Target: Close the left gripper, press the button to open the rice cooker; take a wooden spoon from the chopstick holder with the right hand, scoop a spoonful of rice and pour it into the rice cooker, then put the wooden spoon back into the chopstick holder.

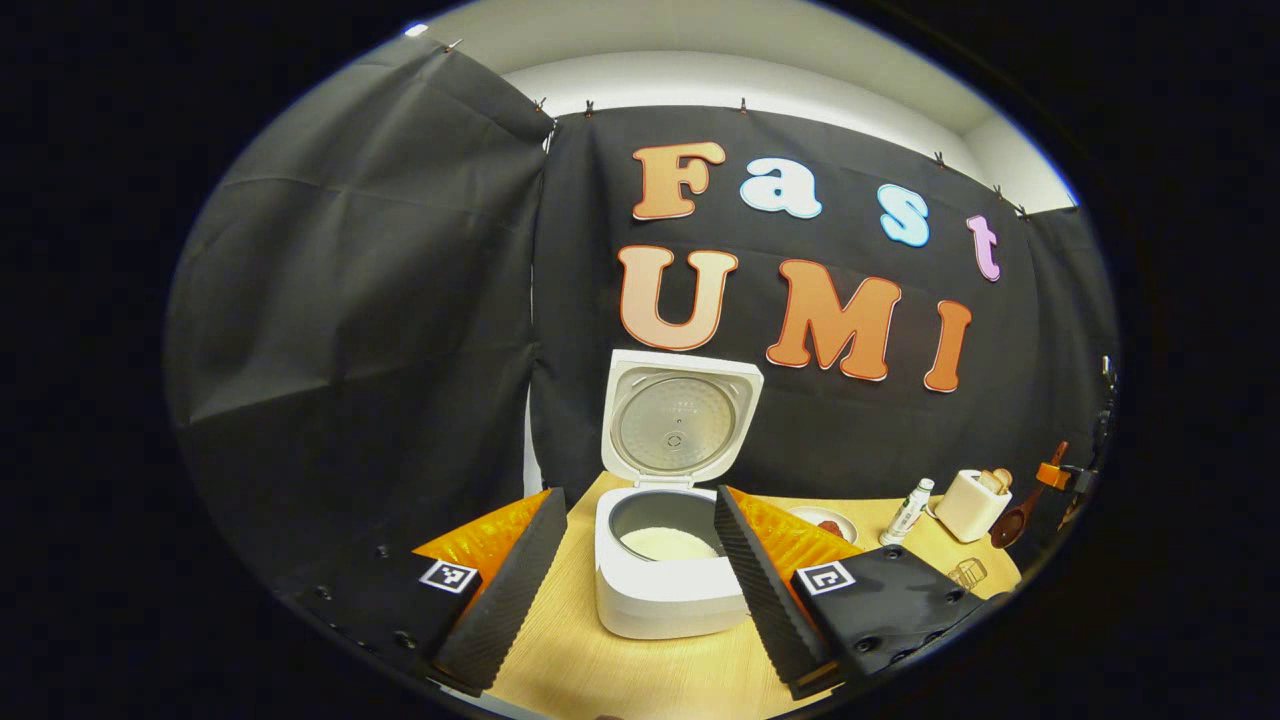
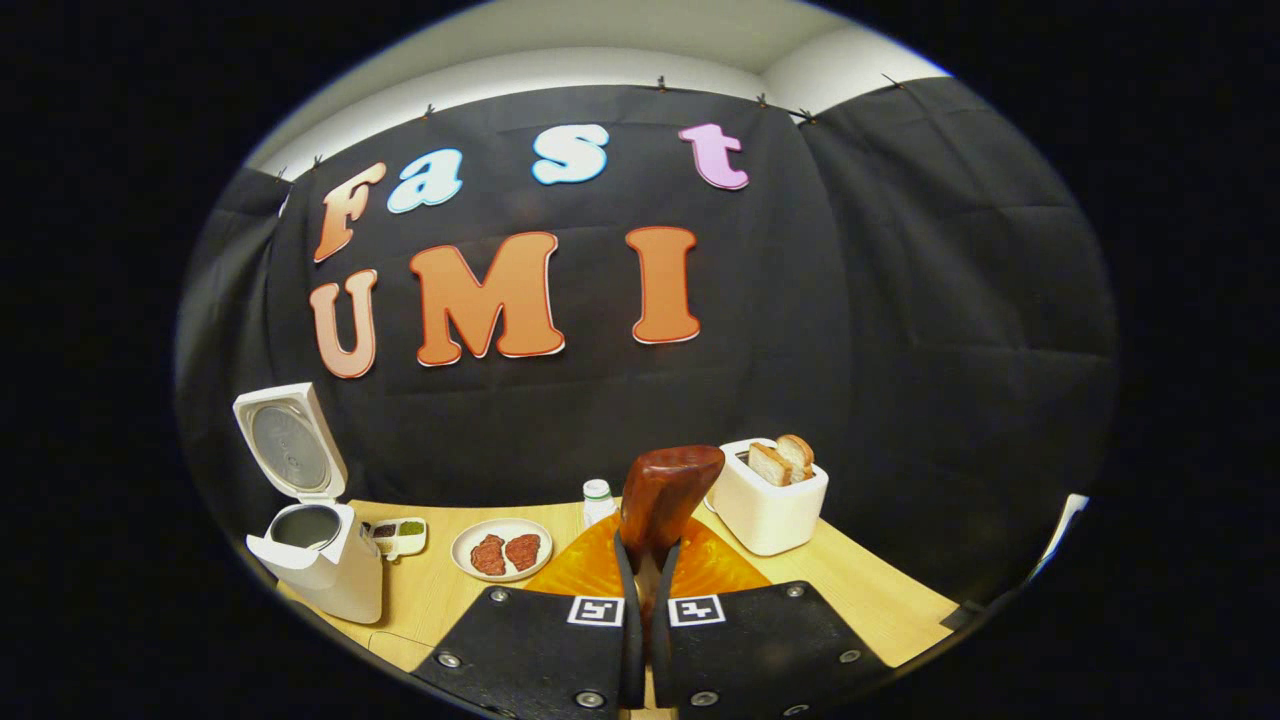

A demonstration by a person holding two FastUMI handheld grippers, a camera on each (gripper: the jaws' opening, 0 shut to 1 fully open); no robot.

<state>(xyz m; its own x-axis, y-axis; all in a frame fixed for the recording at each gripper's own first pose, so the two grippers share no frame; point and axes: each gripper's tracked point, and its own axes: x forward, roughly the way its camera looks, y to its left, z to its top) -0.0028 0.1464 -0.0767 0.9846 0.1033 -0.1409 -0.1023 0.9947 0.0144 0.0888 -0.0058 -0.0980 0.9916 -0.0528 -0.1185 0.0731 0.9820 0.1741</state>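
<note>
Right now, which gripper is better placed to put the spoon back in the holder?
The right gripper: it is shut on the wooden spoon, bowl up. The left gripper is open and holds nothing, facing the open rice cooker, which already has rice in it.

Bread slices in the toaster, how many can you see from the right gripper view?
2. Both bread slices stand side by side in the slots of the white toaster, on the table just right of the wooden spoon. More could sit lower in the slots, hidden.
</note>
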